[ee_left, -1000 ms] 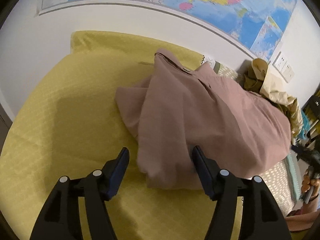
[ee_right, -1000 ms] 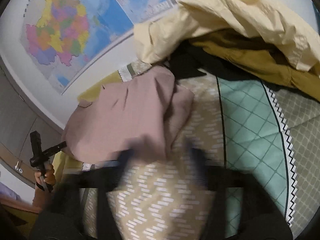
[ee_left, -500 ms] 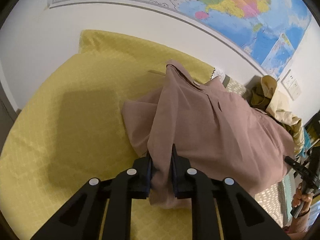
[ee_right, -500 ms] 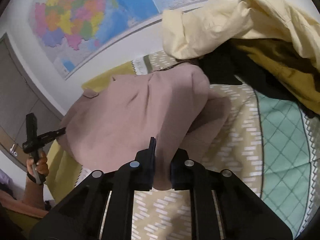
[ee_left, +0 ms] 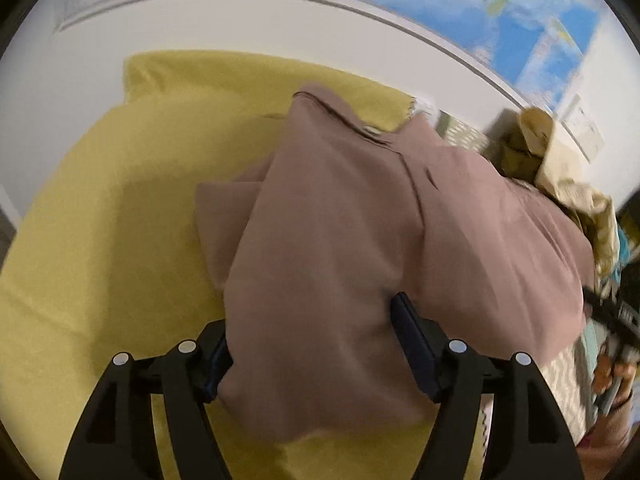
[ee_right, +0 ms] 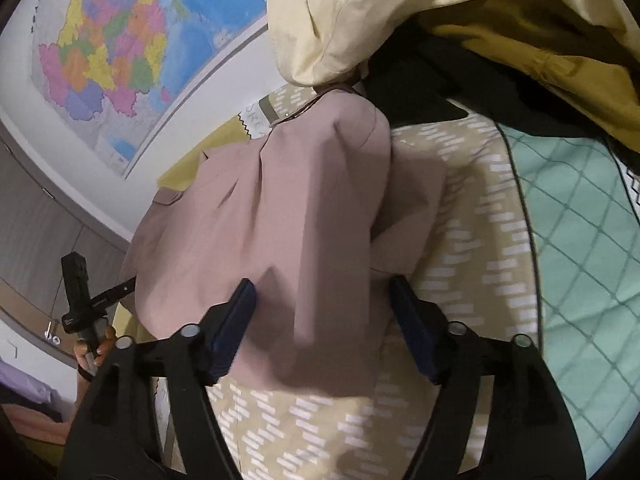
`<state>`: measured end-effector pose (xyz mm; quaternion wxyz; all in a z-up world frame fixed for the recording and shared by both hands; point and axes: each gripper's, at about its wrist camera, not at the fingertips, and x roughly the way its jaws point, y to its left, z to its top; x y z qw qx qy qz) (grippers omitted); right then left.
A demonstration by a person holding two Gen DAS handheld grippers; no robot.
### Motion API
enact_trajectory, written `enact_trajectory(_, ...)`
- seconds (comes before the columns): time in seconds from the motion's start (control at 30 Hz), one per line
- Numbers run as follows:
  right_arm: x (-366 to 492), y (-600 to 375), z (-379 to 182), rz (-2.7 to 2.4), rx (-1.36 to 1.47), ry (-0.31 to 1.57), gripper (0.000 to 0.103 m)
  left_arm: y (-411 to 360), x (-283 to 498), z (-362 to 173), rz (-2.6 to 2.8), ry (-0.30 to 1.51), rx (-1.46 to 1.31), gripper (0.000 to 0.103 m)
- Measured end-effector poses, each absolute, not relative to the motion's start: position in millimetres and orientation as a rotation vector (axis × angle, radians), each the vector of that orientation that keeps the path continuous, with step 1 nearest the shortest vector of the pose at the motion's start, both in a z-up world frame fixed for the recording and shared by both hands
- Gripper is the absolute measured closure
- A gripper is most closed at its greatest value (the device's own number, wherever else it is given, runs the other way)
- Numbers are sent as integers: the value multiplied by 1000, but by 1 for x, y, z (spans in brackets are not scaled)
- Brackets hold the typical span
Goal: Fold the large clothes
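— Left wrist view: what has the left gripper (ee_left: 310, 346) got?
— Nothing clamped. Its jaws have just been opening and stand apart, with the near fold of the dusty-pink shirt (ee_left: 360, 248) lying loose between them. The cloth is soft, matte and rumpled into a rounded heap.
— Where does the shirt sit?
— Half on the yellow quilted bedspread (ee_left: 100, 240), half on the patterned quilt (ee_right: 472, 208), whose tan panel has white dashes beside a mint diamond-stitched panel.
— And the right gripper (ee_right: 322, 320)?
— Released too; its jaws have just been opening, and the shirt's hem droops between the dark blue pads without being pinched.
— Behind the shirt?
— A crumpled pile of clothes (ee_right: 400, 16) in cream, mustard and black, and beyond the shirt a glossy coloured wall map (ee_right: 120, 48).
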<state>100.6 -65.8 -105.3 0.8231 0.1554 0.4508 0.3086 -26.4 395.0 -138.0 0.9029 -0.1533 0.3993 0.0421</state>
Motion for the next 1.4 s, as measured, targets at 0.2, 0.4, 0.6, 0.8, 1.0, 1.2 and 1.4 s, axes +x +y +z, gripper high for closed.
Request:
enact_trajectory(0.2, 104, -63, -102, 708, 331, 949, 89, 401, -31, -128, 103, 791, -327, 72)
enact_trajectory(0.4, 101, -59, -85, 728, 289, 915, 92, 404, -37, -120, 80, 794, -344, 83)
enact_trajectory(0.6, 112, -76, -113, 668, 400, 979, 50, 405, -32, -128, 176, 807, -305, 52)
enact_trajectory(0.8, 111, -74, -120, 694, 405, 984, 43, 405, -26, -135, 193, 826, -279, 43)
enact_trajectory(1.0, 111, -65, -116, 681, 360, 981, 43, 394, -27, -130, 270, 817, -204, 36)
enact_trajectory(1.2, 108, -69, -111, 665, 359, 981, 33, 388, -39, -124, 342, 804, -177, 27)
enact_trajectory(1.4, 100, -73, -97, 652, 343, 933, 26, 381, -50, -122, 374, 795, -158, 23)
